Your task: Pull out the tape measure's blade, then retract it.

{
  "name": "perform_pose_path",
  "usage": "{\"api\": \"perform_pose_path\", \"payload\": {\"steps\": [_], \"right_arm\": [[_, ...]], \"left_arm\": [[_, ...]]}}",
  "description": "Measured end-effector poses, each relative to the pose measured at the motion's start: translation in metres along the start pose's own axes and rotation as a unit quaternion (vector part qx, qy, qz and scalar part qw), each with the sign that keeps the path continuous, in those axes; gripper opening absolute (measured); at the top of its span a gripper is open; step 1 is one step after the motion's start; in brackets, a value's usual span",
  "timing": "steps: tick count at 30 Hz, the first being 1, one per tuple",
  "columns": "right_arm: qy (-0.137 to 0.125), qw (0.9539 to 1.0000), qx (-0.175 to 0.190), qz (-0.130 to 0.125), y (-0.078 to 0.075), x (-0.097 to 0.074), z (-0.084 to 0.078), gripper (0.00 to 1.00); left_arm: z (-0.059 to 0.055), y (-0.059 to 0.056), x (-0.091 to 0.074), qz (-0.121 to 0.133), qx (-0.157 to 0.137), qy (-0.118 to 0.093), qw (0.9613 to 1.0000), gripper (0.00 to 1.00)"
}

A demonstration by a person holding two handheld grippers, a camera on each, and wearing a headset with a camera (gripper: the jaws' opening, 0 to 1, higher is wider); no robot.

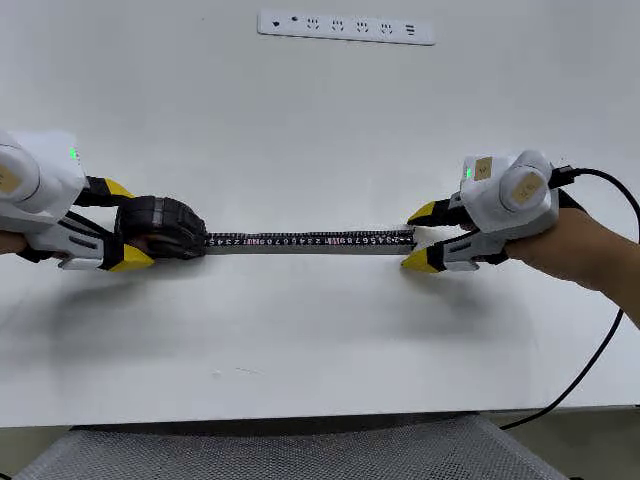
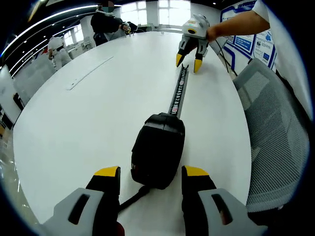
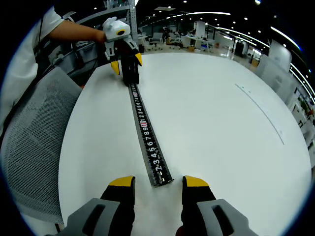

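Note:
A black tape measure case lies on the white table at the left. My left gripper is shut on its rear end, one yellow-tipped jaw on each side; the left gripper view shows the case between them. The blade runs flat along the table to the right. Its hooked end rests just ahead of my right gripper, which is open and not touching it. My right gripper straddles that end from the right. The blade runs away toward the left gripper.
A white power strip lies at the table's far edge. A black cable trails from the right gripper over the near edge. A grey mesh chair stands below the table's near edge. People stand at the far end.

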State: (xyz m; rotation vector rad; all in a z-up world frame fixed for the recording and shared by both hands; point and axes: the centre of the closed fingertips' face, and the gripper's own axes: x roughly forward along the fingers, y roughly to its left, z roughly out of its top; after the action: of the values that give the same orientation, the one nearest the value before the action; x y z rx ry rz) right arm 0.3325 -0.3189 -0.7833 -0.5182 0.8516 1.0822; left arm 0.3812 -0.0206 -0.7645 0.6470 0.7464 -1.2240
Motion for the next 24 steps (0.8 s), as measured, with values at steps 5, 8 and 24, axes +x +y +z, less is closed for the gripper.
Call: {"api": "perform_pose_path", "payload": {"steps": [5, 8, 24], "right_arm": [[-0.015, 0.9995, 0.013, -0.025, 0.001, -0.002, 0.001, 0.42], [-0.027, 0.9986, 0.035, -0.029, 0.004, -0.003, 0.001, 0.45], [-0.068, 0.9916, 0.09, -0.063, 0.022, -0.014, 0.014, 0.57]], "left_arm": [[-0.001, -0.001, -0.006, 0.018, -0.026, -0.015, 0.9994, 0.53], [-0.001, -0.002, -0.01, 0.027, -0.043, -0.025, 0.9984, 0.57], [-0.007, -0.009, -0.026, 0.083, -0.121, -0.07, 0.9867, 0.63]]}}
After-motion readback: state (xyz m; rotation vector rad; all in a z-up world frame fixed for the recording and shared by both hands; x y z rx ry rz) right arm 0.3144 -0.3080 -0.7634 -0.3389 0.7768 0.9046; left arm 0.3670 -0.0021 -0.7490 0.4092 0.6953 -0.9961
